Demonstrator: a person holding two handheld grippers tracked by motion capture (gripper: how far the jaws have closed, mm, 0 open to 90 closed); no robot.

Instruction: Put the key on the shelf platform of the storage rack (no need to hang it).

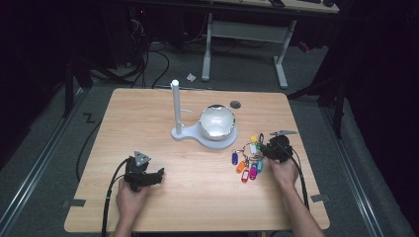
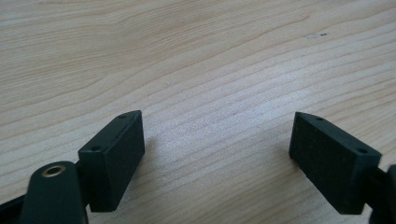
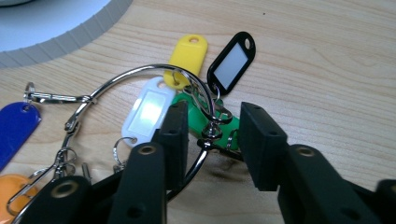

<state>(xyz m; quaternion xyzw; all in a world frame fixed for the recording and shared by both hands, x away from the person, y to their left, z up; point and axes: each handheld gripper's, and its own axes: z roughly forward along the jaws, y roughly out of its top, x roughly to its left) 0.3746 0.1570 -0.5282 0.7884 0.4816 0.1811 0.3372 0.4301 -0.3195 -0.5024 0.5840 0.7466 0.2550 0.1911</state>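
Two hand-held grippers: left spread wide; right part-closed astride key ring; tag windows blank.

Overhead camera faces forward over my whole table; my jaw cameras sit close above wood, right sharing the key tags.

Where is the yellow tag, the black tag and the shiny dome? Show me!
yellow tag (image 3: 188, 52), right gripper view, middle of its flat face.
black tag (image 3: 232, 61), right gripper view, its white label window.
shiny dome (image 1: 216, 121), high view, top of its rounded surface.
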